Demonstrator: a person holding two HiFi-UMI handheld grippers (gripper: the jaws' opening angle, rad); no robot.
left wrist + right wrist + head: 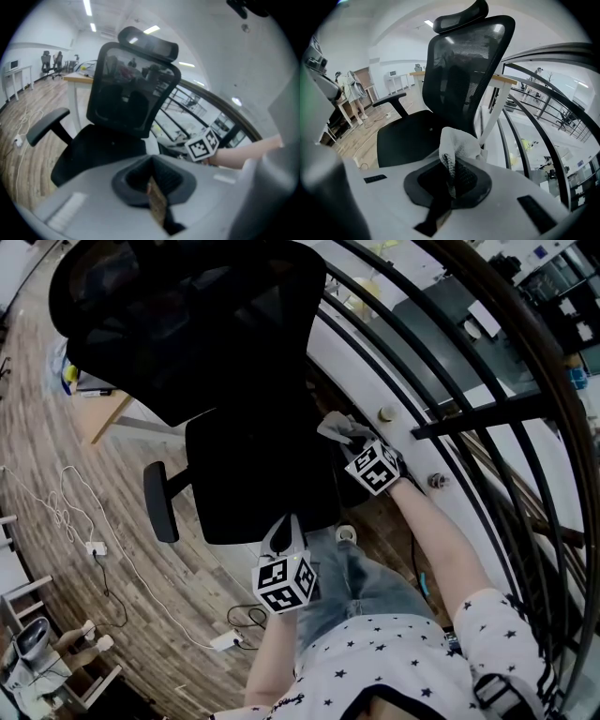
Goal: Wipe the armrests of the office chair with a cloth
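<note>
While the chair stands on a wood floor beside a dark curved railing, white cables lie loose on the boards on the side away from the railing. The room is a bright open office, with a desk behind the chair's mesh back. The right gripper has its jaws closed on a white cloth, which stands up crumpled out of them. The cloth is at the seat's edge, on the railing side. The armrest there is hidden under cloth and gripper, so I cannot tell if the cloth touches it. The other armrest is well apart from both grippers. The left gripper hangs at the seat's front edge, jaws pressed together with nothing between them. The chair's base is out of sight below the seat.
</note>
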